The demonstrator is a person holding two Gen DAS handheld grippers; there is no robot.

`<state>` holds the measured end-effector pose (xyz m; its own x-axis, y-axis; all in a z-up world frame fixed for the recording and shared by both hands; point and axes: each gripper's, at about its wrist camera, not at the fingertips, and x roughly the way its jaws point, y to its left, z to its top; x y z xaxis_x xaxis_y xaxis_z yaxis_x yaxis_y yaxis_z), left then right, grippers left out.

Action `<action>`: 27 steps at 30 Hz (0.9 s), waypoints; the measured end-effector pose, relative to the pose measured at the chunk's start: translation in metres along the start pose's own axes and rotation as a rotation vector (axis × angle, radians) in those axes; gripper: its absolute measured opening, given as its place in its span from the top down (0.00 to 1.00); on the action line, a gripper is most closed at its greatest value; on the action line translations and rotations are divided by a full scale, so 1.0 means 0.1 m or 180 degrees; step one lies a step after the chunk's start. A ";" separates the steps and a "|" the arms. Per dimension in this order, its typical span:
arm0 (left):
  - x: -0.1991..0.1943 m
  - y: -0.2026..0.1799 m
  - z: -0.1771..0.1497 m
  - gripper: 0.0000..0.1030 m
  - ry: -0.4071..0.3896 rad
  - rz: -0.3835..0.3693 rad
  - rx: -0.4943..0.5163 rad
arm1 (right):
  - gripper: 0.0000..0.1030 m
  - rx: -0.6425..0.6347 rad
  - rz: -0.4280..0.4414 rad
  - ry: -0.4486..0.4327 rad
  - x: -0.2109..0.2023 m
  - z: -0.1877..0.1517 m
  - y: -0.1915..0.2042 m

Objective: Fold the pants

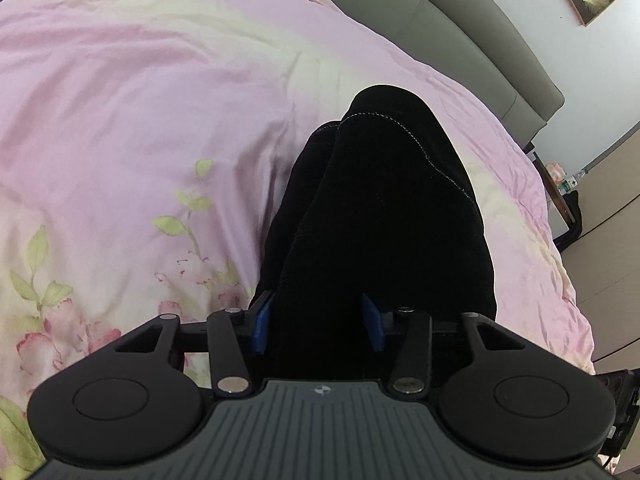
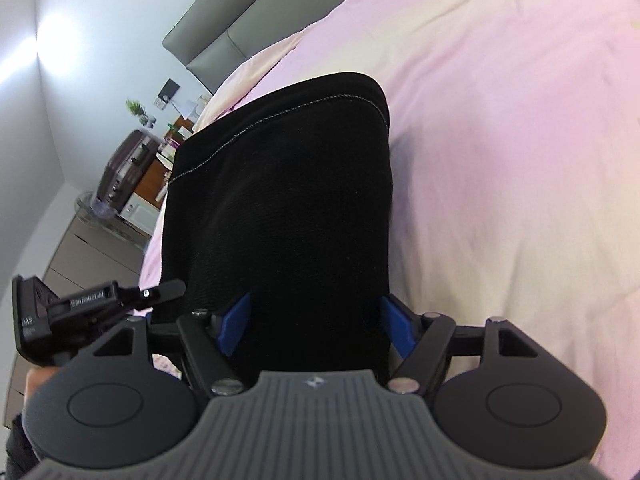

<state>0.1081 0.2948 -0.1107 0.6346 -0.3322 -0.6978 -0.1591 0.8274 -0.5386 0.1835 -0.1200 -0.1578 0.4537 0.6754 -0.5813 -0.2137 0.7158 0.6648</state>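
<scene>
Pants were black, with pale stitching, and were bunched and lifted off the pink flowered bed cover, both ends pinched. Judged mid-fold: fabric in the left wrist view showed at least two layers lapped lengthwise, so one lengthwise fold looked done, but no flat finished stack was lying anywhere. Still left, as a guess: bring the held ends over, lay the pants down on the bed, smooth them, let go

Left gripper: blue fingers were partly closed, with a thick wad of black cloth filling the gap between them, so it was gripping the pants; the cloth ran away from the fingers toward the far side and hung over the cover. How far the cloth was off the bed could not be told

Right gripper: blue fingers were likewise narrowed around a broad band of the same pants, cloth touching both pads, a stitched hem edge at the far end. Cloth stood up from the fingers, draping toward the pink cover on the right

Near left in the right wrist view, part of the other gripper was visible just beside it, so the two hands were close together

Grey headboard was at the far side, a cabinet stood well apart on the left
</scene>
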 end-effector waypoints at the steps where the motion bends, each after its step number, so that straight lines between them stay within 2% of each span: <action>1: -0.02 -0.02 -0.01 0.49 0.0001 0.0047 0.0061 | 0.36 -0.0046 -0.0009 0.0000 -0.01 0.01 0.01; 5: -0.04 -0.06 -0.04 0.43 -0.0028 0.0177 0.0137 | 0.38 -0.0603 -0.0408 -0.0423 -0.07 0.20 0.29; 8: -0.02 -0.08 -0.06 0.40 -0.0043 0.0235 0.0160 | 0.43 -0.0933 -0.0351 -0.0565 0.05 0.46 0.58; 9: -0.02 -0.08 -0.06 0.40 -0.0048 0.0247 0.0169 | 0.52 -0.1042 -0.0336 -0.0564 0.12 0.53 0.69; 10: -0.02 -0.08 -0.07 0.39 -0.0052 0.0254 0.0176 | 0.58 -0.1181 -0.0350 -0.0523 0.23 0.60 0.82; 11: -0.02 -0.08 -0.07 0.38 -0.0053 0.0253 0.0176 | 0.59 -0.1302 -0.0374 -0.0475 0.37 0.68 0.95; 18: -0.03 0.00 -0.09 0.35 -0.0049 0.0199 0.0133 | 0.60 -0.1645 -0.0372 -0.0368 1.21 1.03 1.56; 23: -0.02 0.08 -0.09 0.35 -0.0073 0.0232 0.0056 | 0.62 -0.1673 -0.0753 0.0158 1.87 1.12 1.67; 27: -0.02 0.15 -0.09 0.35 -0.0104 0.0203 -0.0036 | 0.63 -0.1743 -0.0874 0.0347 2.12 1.17 1.66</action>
<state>0.0974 0.3035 -0.1213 0.6473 -0.2639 -0.7151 -0.2083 0.8412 -0.4990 0.3454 0.1215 -0.1156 0.4703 0.4474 -0.7606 -0.5276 0.8335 0.1641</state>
